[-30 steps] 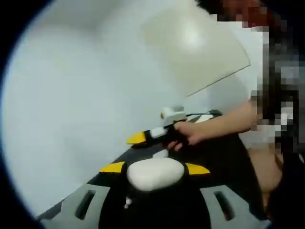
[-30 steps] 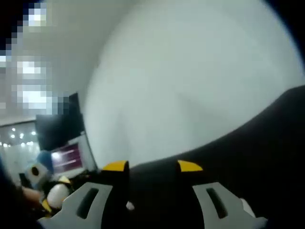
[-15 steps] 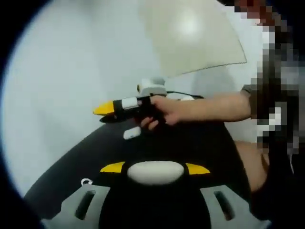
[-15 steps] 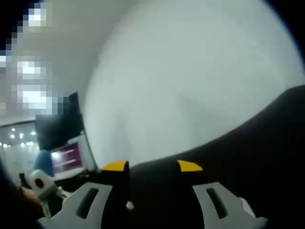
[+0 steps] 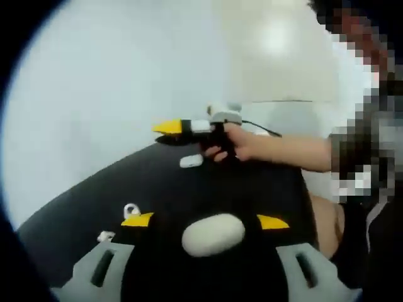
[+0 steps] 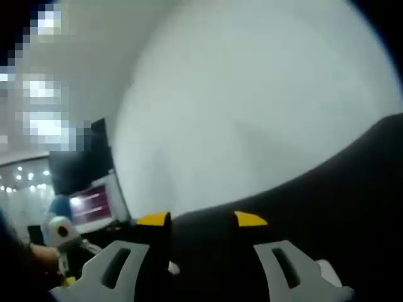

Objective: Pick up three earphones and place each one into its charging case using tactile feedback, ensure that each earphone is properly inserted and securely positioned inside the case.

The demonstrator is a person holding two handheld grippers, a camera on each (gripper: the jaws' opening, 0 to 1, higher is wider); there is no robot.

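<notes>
My left gripper point(image 5: 204, 221) is open, its yellow-tipped jaws wide apart over the black mat point(image 5: 252, 189). A white oval charging case point(image 5: 213, 234) lies between them, nearer the right jaw, with a dark gap on each side. Two small white earphones lie by the left jaw, one point(image 5: 130, 209) at its tip, one point(image 5: 105, 236) further out. A third white piece point(image 5: 191, 162) lies under my right gripper point(image 5: 165, 132), which a hand point(image 5: 242, 145) holds low over the mat's far edge. In the right gripper view, my right gripper point(image 6: 202, 219) has only dark mat point(image 6: 327, 189) between its jaws.
The mat lies on a white tabletop point(image 5: 94, 94). A beige board point(image 5: 283, 56) lies on the far side, and a person's forearm point(image 5: 296, 154) crosses from the right. A monitor point(image 6: 94, 204) glows at the left of the right gripper view.
My left jaws have spread wider and the case sits lower and off-centre between them. The left view has swung, bringing earphones into sight. The right gripper view has barely changed.
</notes>
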